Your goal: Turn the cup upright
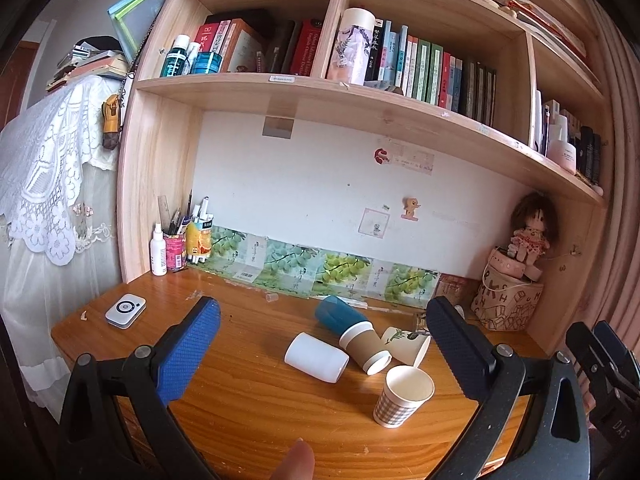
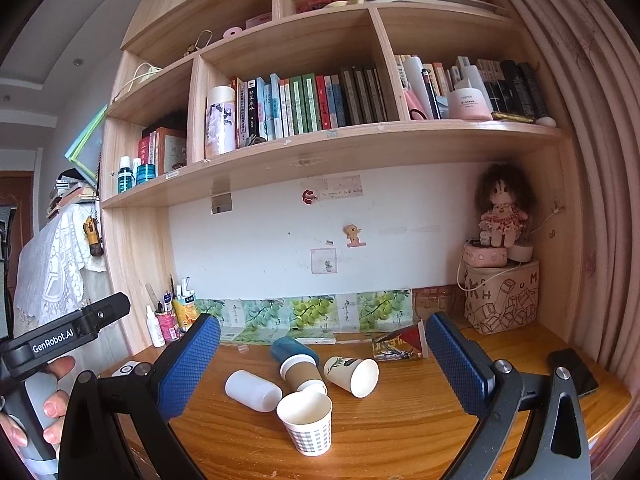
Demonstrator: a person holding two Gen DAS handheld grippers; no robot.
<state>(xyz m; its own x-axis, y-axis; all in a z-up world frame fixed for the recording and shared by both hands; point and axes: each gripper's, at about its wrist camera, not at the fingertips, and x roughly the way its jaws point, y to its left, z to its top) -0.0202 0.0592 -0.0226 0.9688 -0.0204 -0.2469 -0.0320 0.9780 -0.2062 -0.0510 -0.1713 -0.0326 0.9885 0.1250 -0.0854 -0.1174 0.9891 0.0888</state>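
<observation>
On desk [image 1: 248, 408]: glossy orange wood grain.
Checked paper cup [image 1: 403, 397]: tapered, upright, near front.
White cup [image 1: 316, 357], sleeved cup [image 1: 365, 347], leaf-print cup [image 1: 406, 345]: lying sideways, clustered.
Left gripper [image 1: 324, 344]: textured blue pads spread wide, empty.
Right gripper [image 2: 322, 364]: likewise wide, empty.

Five cups on the wooden desk [image 2: 400, 432]: one upright checked paper cup [image 2: 307, 424]; four lying: white plastic [image 2: 253, 391], brown sleeved [image 2: 301, 374], leaf-printed paper [image 2: 352, 376], blue, possibly plastic [image 2: 292, 350].
</observation>
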